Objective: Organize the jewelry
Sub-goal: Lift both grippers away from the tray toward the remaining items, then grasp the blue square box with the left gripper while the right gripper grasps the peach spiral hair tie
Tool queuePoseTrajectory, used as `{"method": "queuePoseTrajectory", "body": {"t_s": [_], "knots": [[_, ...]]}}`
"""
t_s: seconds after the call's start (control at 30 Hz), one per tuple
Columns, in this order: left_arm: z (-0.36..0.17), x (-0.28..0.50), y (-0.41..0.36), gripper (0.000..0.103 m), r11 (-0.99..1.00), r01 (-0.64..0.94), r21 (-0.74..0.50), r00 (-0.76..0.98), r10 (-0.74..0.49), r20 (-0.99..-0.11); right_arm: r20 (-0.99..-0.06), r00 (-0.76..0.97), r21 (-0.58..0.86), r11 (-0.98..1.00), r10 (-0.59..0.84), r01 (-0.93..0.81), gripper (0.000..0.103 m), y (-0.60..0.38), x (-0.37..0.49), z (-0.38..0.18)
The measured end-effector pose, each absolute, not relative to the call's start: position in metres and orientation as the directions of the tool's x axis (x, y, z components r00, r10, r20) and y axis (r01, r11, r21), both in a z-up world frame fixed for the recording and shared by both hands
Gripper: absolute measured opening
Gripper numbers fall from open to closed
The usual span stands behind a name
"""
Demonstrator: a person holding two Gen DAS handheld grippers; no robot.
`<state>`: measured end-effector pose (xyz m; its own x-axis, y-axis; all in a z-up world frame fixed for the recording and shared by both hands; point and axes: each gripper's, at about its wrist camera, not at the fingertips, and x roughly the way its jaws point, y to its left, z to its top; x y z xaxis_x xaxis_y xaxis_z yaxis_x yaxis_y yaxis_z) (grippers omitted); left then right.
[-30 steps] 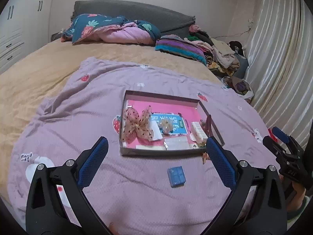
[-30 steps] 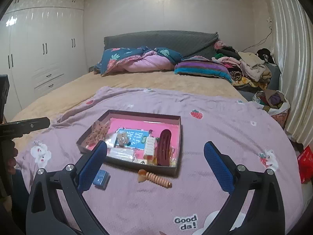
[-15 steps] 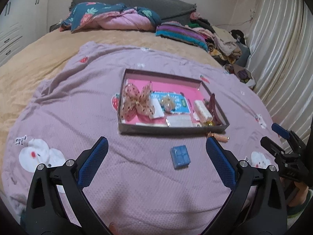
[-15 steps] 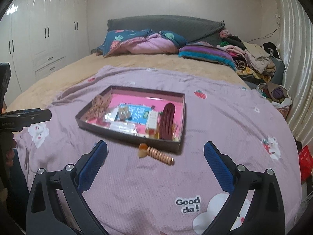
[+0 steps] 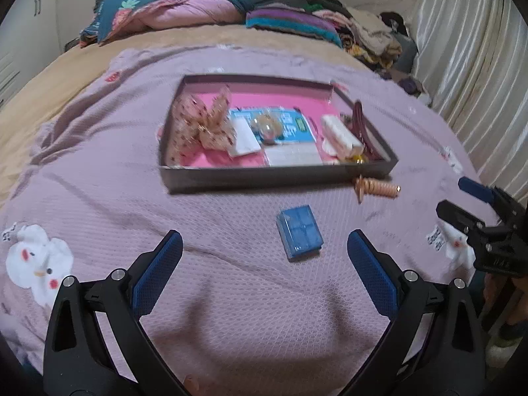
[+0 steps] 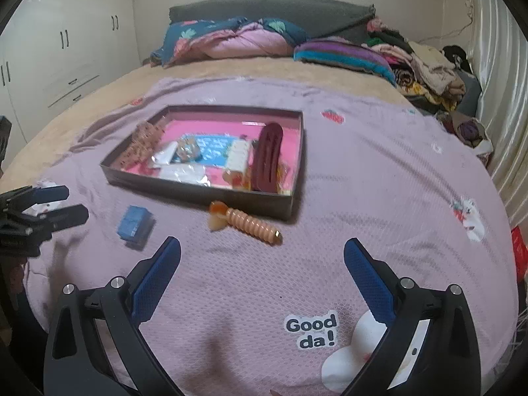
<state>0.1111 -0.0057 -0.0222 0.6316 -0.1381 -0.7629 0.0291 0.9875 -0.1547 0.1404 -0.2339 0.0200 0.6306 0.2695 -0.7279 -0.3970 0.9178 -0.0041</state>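
Likely light, rigid, slick: peach spiral hair clip (image 6: 249,221) just ahead of spread, empty right gripper (image 6: 262,269); pinch across ridged middle. Left gripper (image 5: 264,262) spread too.

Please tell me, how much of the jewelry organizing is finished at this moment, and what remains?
Done: the tray already holds a bow, a dark red clip and other small pieces. In hand: nothing; the left gripper and the right gripper are both open and empty. Left: the blue box and the peach spiral clip lie on the blanket outside the tray.
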Motion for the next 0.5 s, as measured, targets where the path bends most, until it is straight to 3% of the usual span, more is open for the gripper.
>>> {"method": "queuePoseTrajectory", "body": {"t_s": [0.17, 0.4, 0.5], "knots": [[-0.040, 0.122, -0.018, 0.092, 0.989, 0.061, -0.138, 0.610, -0.146, -0.779, -0.775, 0.571, 0.012, 0.909, 0.272, -0.417, 0.099, -0.233, 0.162, -0.003], [-0.056, 0.138, -0.033, 0.073, 0.979, 0.112, -0.168, 0.576, -0.202, -0.792, -0.834, 0.498, 0.008, 0.909, 0.236, -0.417, 0.096, -0.229, 0.203, -0.030], [-0.065, 0.145, -0.039, 0.070, 0.972, 0.131, -0.196, 0.557, -0.236, -0.796, -0.851, 0.458, 0.028, 0.892, 0.258, -0.451, 0.086, -0.222, 0.214, -0.040]]}}
